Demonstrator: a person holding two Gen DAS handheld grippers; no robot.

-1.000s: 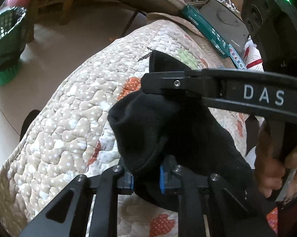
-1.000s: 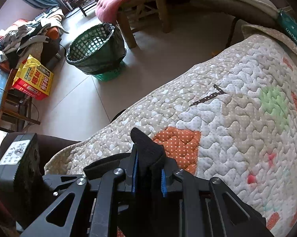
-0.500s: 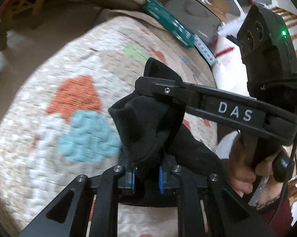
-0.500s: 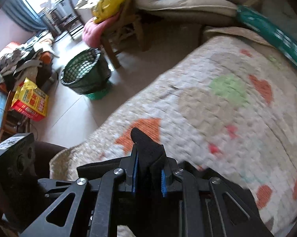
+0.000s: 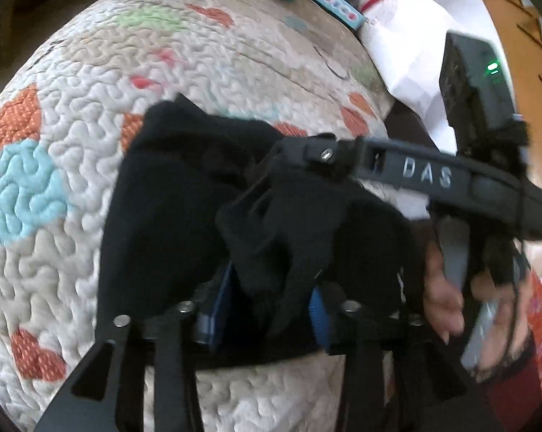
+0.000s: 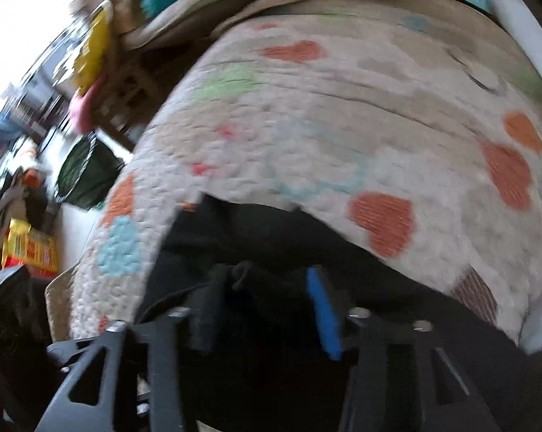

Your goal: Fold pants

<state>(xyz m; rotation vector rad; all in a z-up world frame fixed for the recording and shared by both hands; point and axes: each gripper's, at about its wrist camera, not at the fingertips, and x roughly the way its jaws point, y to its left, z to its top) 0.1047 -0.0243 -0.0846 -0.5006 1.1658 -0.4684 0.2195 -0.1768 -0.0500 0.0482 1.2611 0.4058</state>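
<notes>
A: Black cloth fills the middle of your left wrist view: the pants [image 5: 170, 216] lie bunched on the quilt [image 5: 72, 108], which is cream with orange, blue and green patches.

B: And your left tool [image 5: 271, 298]?

A: Its blue pads stand apart, with a fold of the pants rising loosely between them. The jaws are spread, not pinching.

B: Your right tool shows there too?

A: Yes, it crosses the right half of that frame, the black bar lettered DAS. The right tool [image 5: 325, 154] has its tip at the centre, over the bunched cloth. Your hand [image 5: 447, 298] grips its handle at lower right.

B: What does your right wrist view give?

A: It is blurred. The pants [image 6: 271, 230] spread dark across the lower middle of the frame, on the quilt [image 6: 343, 108]. The right tool [image 6: 267, 295] has its jaws wide open; one blue pad shows right of centre, and a small tuft of black cloth sits between the fingers, nearer the left one. Whether it touches the pad you cannot tell.

B: Anything else?

A: A green basket [image 6: 87, 176] stands on the floor at the left edge, and a yellow and red box [image 6: 29, 248] lies below it.
</notes>
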